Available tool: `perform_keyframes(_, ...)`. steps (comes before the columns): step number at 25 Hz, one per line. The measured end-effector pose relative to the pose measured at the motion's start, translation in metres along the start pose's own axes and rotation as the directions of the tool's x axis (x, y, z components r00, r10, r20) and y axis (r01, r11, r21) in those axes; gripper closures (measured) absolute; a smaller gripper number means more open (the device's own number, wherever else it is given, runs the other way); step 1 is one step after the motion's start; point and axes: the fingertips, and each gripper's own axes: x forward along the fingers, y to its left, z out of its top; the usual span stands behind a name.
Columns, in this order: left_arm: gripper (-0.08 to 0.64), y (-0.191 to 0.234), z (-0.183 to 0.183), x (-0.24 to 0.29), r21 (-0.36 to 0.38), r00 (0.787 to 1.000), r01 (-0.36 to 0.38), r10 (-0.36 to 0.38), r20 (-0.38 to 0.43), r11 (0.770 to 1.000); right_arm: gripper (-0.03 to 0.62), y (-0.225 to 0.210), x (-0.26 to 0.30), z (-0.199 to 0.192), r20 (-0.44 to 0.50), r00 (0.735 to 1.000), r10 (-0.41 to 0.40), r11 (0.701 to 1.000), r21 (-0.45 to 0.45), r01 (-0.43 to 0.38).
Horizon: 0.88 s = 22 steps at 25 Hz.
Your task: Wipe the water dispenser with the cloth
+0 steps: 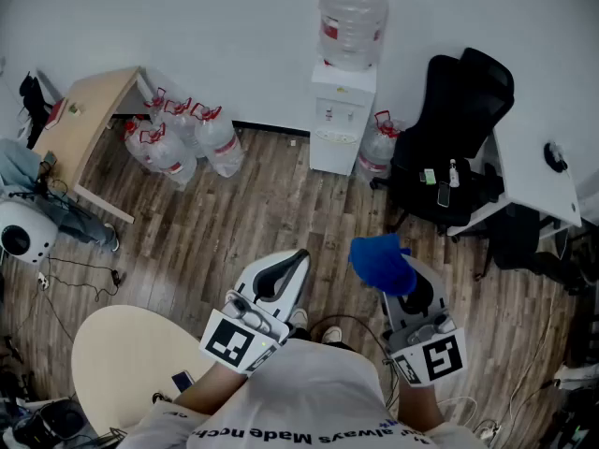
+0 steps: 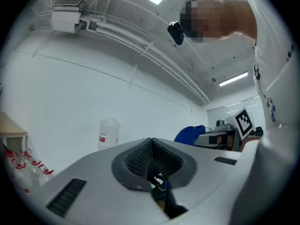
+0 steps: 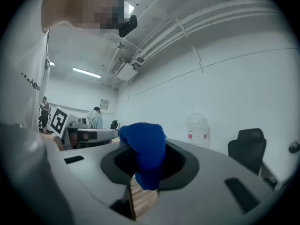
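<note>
The white water dispenser [image 1: 341, 120] stands against the far wall with a clear bottle [image 1: 352, 17] on top; that bottle [image 2: 108, 132] [image 3: 198, 130] shows small in both gripper views. My right gripper [image 1: 393, 271] is shut on a blue cloth [image 1: 382, 263] [image 3: 144, 154], which bunches up out of its jaws. My left gripper [image 1: 296, 260] [image 2: 151, 144] is shut with nothing in it, jaws touching. Both grippers are held over the wooden floor, well short of the dispenser. The blue cloth [image 2: 190, 134] also shows at the right of the left gripper view.
Several spare water bottles [image 1: 178, 138] lie left of the dispenser, one more [image 1: 378, 148] at its right. A black office chair [image 1: 449, 148] and a white desk [image 1: 538, 171] stand to the right, a wooden table [image 1: 84, 124] at the left, a round table [image 1: 122, 354] near me.
</note>
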Motion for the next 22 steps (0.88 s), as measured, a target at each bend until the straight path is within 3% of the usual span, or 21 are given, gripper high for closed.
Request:
perform_keyframes(14,0.538,0.063,0.000,-0.027,-0.019,1.000,-0.013,0.013,-0.015,1.000,0.486,0.033,0.055,-0.005,-0.011,1.000,0.001,1.000,0.022,-0.001)
perform_keyframes(22,0.538,0.082,-0.006,-0.019,-0.032,0.999,-0.029,0.028,-0.030,0.999,0.486,0.024,0.074,-0.010,-0.021,1.000,-0.002,1.000,0.030,0.003)
